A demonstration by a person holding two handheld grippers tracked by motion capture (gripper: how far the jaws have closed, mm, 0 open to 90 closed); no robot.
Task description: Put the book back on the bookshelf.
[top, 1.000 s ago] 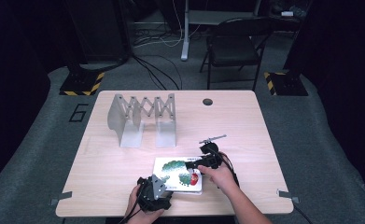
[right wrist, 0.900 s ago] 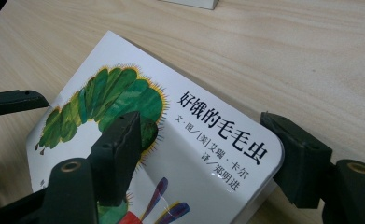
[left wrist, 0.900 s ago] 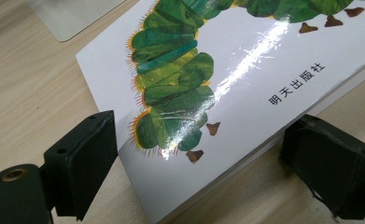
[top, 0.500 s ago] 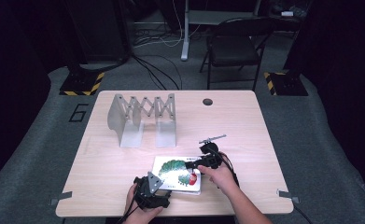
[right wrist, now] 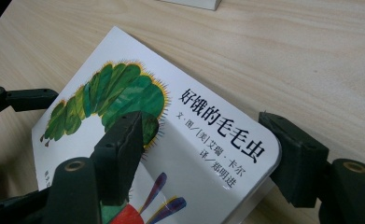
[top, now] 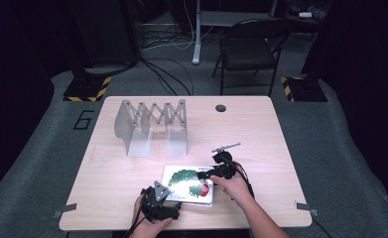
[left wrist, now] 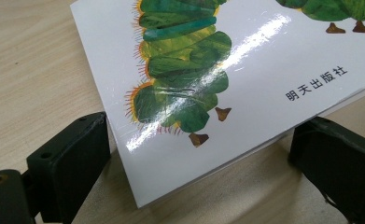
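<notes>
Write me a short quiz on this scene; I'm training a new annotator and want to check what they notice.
1. True or false: the book stands upright.
2. What is pictured on the book's cover? A) a green caterpillar B) a dog C) a car
3. How do the jaws of the left gripper stand at the book?

Key
1. False: it lies flat on the table.
2. A
3. Open, having just been opening: one jaw on each side of the book's corner, not pressing on it.
</notes>
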